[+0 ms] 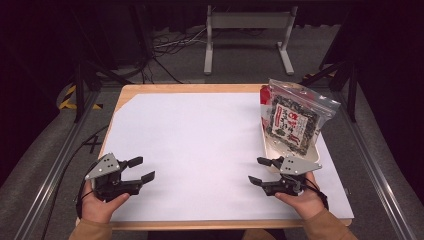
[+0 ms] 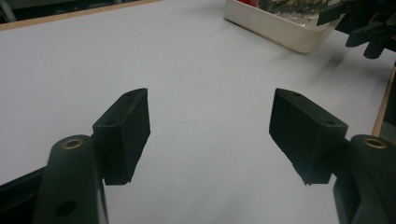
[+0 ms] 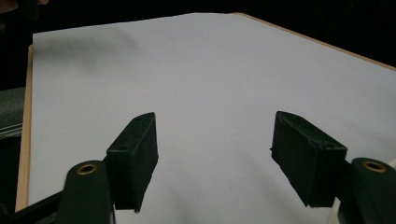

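A clear zip bag of dark seaweed snack with red lettering (image 1: 293, 117) leans upright in a white tray (image 1: 290, 153) at the table's right side. My left gripper (image 1: 141, 169) rests at the near left, held in a hand, jaws open with nothing between them. My right gripper (image 1: 258, 170) rests at the near right, just in front of the tray, also open and empty. In the left gripper view, the open left gripper (image 2: 212, 133) faces the white tray (image 2: 280, 28), with the right gripper (image 2: 362, 25) beside it. The right gripper view shows its open right gripper (image 3: 215, 151) above the white sheet (image 3: 196, 84).
A white sheet (image 1: 200, 145) covers most of the wooden table (image 1: 185, 88). Metal frame rails (image 1: 65, 150) run along both sides. A grey stand (image 1: 247, 35) and cables (image 1: 165, 45) lie on the floor beyond the far edge.
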`<state>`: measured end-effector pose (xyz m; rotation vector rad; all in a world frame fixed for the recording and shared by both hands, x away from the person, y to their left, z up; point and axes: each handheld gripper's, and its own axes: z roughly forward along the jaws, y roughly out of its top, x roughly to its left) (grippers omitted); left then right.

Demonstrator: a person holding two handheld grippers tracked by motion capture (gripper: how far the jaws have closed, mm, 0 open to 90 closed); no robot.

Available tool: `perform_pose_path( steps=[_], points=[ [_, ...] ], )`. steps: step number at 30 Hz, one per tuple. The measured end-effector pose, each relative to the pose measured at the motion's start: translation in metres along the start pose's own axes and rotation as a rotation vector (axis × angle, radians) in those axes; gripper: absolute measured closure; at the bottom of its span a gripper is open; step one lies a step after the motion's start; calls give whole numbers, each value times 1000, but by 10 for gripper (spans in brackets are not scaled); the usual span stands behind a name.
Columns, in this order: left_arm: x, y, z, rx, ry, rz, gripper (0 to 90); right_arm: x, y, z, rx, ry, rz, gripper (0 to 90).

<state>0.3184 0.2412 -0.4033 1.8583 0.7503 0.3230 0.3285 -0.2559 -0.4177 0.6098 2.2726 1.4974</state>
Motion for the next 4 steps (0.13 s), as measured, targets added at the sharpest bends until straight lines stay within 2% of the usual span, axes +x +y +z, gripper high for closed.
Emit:
perform_pose_path(
  steps=[4],
  points=[
    [-1,0,0,-6,-8,0,295,0,0,-2,-6,-10,6,310]
  ],
)
